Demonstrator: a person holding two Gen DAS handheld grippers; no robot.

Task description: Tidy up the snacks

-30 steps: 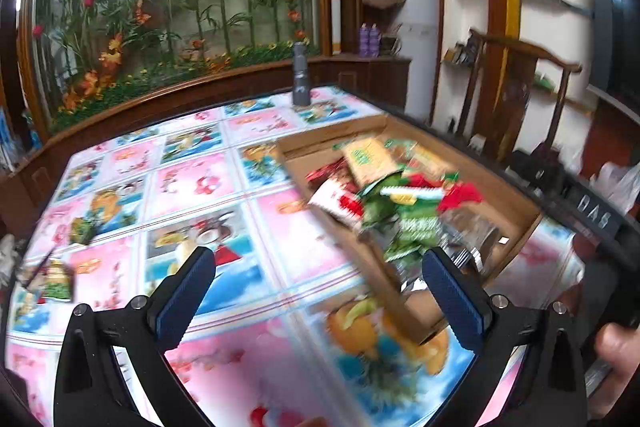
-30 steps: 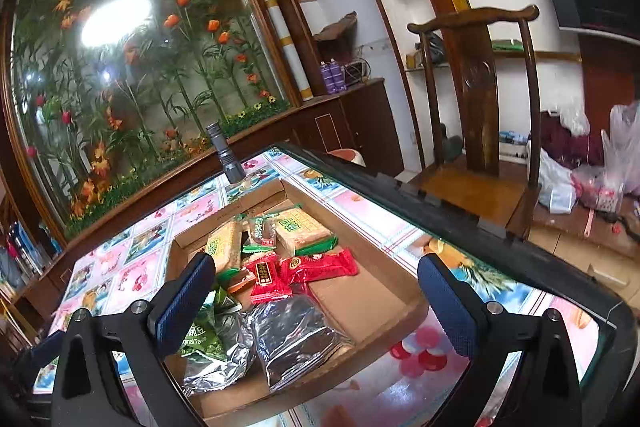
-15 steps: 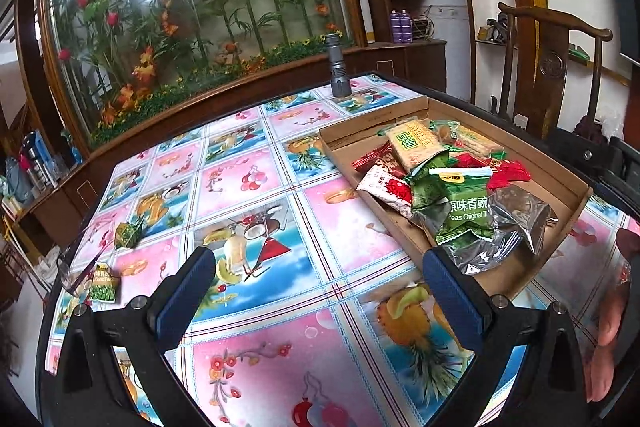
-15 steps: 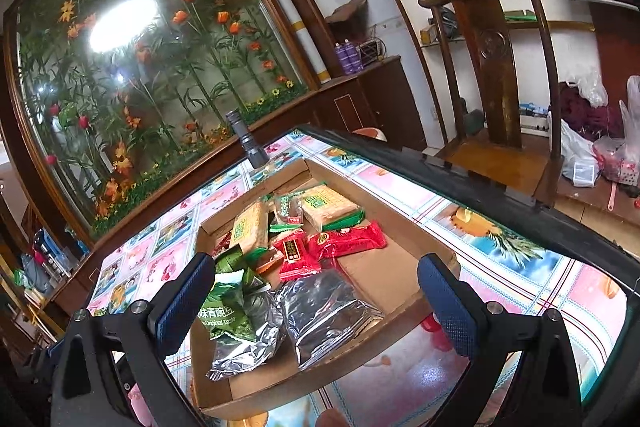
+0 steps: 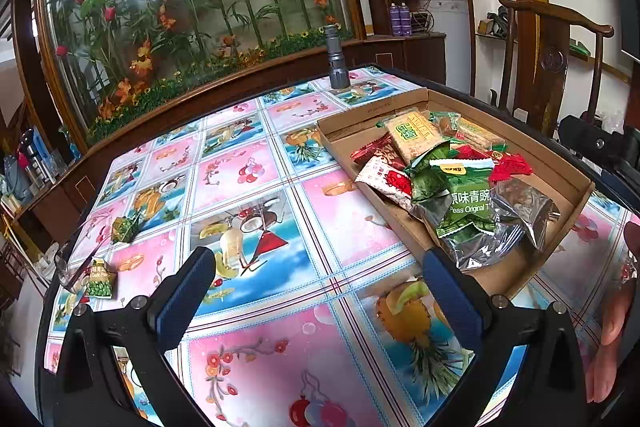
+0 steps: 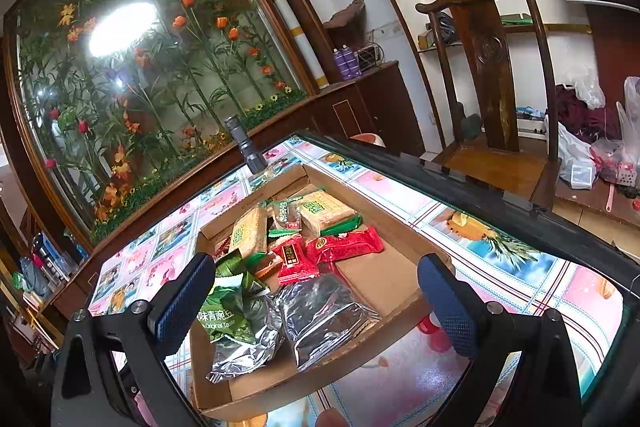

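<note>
A shallow cardboard tray (image 5: pixel 568 183) (image 6: pixel 384 283) on the table holds several snack packets: green pea bags (image 5: pixel 464 199) (image 6: pixel 224 311), silver foil bags (image 6: pixel 324 311), red packets (image 6: pixel 344 245) and cracker packs (image 5: pixel 412 137). Two small green packets (image 5: pixel 98 277) (image 5: pixel 124 227) lie loose near the table's left edge. My left gripper (image 5: pixel 316 291) is open above the tablecloth, left of the tray, holding nothing. My right gripper (image 6: pixel 316 293) is open above the tray's near end, empty.
A grey flashlight (image 5: pixel 336 59) (image 6: pixel 246 145) stands upright at the table's far edge. A wooden chair (image 6: pixel 496 87) stands to the right of the table. A glass (image 5: pixel 74 265) sits by the left edge. A hand (image 5: pixel 612 311) shows at the right.
The left gripper view has pulled back and risen, showing more table and the loose green packets. The right gripper drifted slightly closer over the tray. Both stay open.
</note>
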